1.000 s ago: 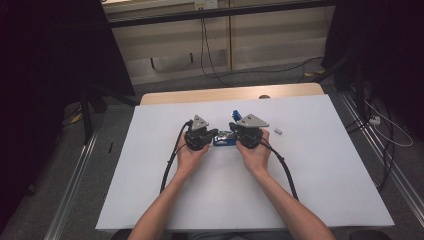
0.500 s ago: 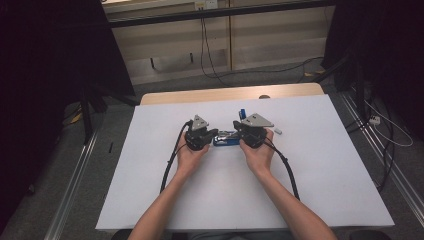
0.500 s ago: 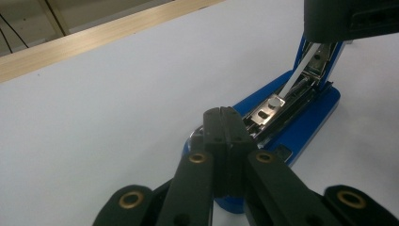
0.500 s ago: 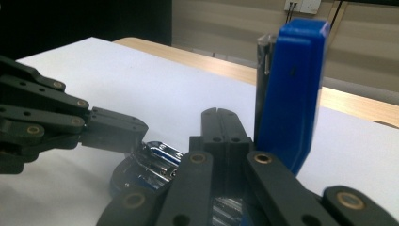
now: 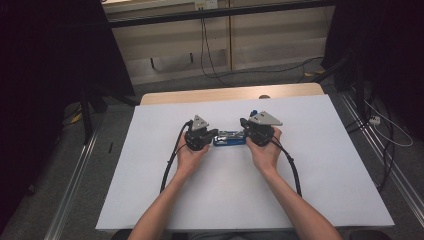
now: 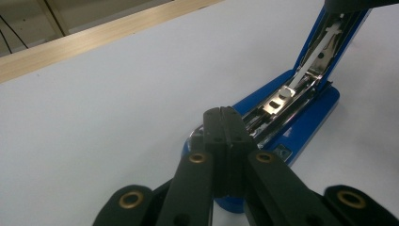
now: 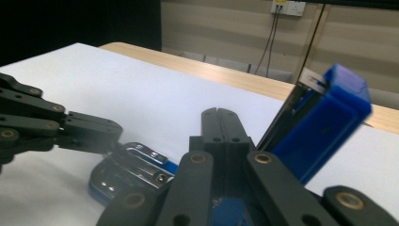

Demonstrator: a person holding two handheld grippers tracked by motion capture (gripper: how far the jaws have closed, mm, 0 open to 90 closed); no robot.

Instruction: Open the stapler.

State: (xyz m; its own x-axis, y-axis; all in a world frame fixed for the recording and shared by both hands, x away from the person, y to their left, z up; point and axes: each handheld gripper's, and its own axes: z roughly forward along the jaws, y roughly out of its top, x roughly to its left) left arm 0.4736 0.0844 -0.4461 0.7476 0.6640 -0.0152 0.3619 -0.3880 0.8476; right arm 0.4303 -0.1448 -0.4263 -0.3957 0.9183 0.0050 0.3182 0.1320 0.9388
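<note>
A blue stapler lies in the middle of the white table, its lid swung up. My left gripper is shut, its tips resting on the front end of the stapler base, nothing between them. The raised lid stands at the far end. My right gripper is shut at the hinge end, its tip just left of the tilted blue lid. The left gripper's fingers touch the metal staple channel.
A bare wooden strip runs along the table's far edge. Cables hang down a wall behind it. Dark curtains flank both sides, and metal rails lie on the floor. White tabletop stretches out around both hands.
My right gripper has moved to the right and the stapler's blue lid has swung further up and back. The left gripper has held its place on the stapler's front.
</note>
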